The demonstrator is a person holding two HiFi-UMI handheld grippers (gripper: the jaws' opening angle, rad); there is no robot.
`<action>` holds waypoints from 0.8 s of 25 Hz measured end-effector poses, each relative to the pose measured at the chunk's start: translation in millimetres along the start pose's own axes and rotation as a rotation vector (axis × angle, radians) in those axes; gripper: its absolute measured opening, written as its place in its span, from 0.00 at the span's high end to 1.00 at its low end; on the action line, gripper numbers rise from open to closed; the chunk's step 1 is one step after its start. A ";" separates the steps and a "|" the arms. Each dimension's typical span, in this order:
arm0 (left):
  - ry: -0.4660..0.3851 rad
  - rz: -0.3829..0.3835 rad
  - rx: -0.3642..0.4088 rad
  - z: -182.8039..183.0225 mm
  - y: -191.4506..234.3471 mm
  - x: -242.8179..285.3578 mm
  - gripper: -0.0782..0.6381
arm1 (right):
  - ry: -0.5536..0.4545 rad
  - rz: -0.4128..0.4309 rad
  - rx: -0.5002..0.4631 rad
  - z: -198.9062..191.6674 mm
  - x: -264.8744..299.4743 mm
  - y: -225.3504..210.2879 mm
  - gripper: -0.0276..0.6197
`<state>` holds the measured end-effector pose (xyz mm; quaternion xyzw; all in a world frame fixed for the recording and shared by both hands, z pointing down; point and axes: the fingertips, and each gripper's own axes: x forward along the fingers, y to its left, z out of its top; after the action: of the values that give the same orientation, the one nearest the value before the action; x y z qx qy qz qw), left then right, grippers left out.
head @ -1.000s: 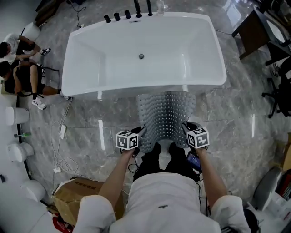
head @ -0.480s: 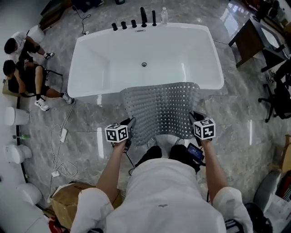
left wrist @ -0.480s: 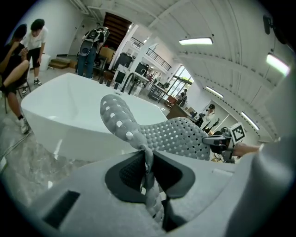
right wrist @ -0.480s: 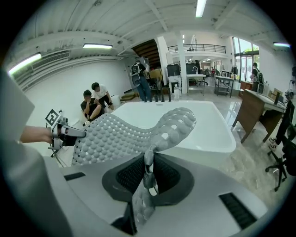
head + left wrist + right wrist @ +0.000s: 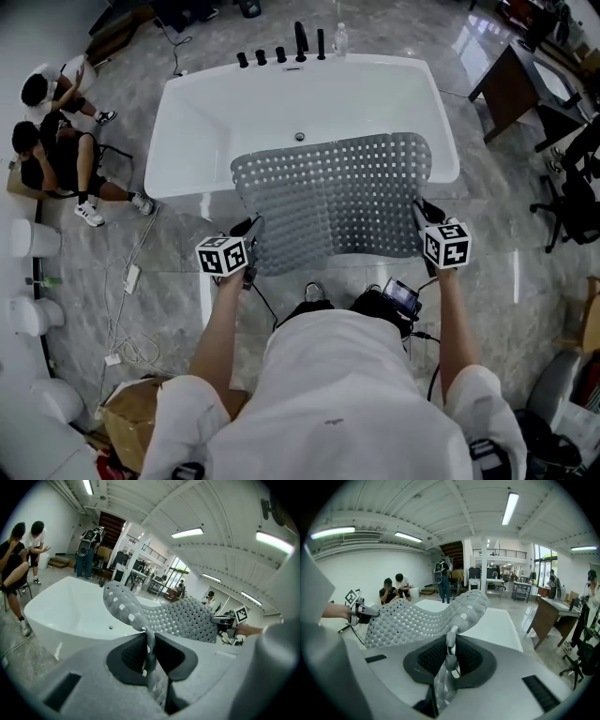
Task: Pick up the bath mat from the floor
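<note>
My left gripper [image 5: 251, 231] has its jaws narrow, pinching the near left corner of the mat [image 5: 333, 202]. The right gripper [image 5: 421, 211] grips the near right corner the same way. In both gripper views the mat edge is squeezed between the pads [image 5: 133, 651]. The mat is off the floor [image 5: 511, 258], spread between both grippers with a slight sag in the middle. In the head view it overlaps the near rim of the tub [image 5: 187, 112]. Two people [image 5: 52, 141] sit left of the tub.
</note>
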<state>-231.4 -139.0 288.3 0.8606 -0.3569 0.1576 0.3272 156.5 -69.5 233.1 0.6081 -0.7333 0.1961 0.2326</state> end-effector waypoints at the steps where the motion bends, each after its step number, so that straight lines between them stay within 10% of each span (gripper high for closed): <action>1: -0.016 -0.004 0.013 8.0 -2.5 -1.6 0.82 | -0.018 -0.007 -0.015 8.3 -4.3 -4.6 0.87; 20: -0.350 0.005 0.229 166.3 -35.7 -88.7 0.82 | -0.418 -0.177 -0.125 166.3 -131.3 -32.1 0.87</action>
<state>-261.2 -187.1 105.0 0.9056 -0.3902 0.0460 0.1597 191.0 -65.2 21.6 0.6819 -0.7199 -0.0009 0.1291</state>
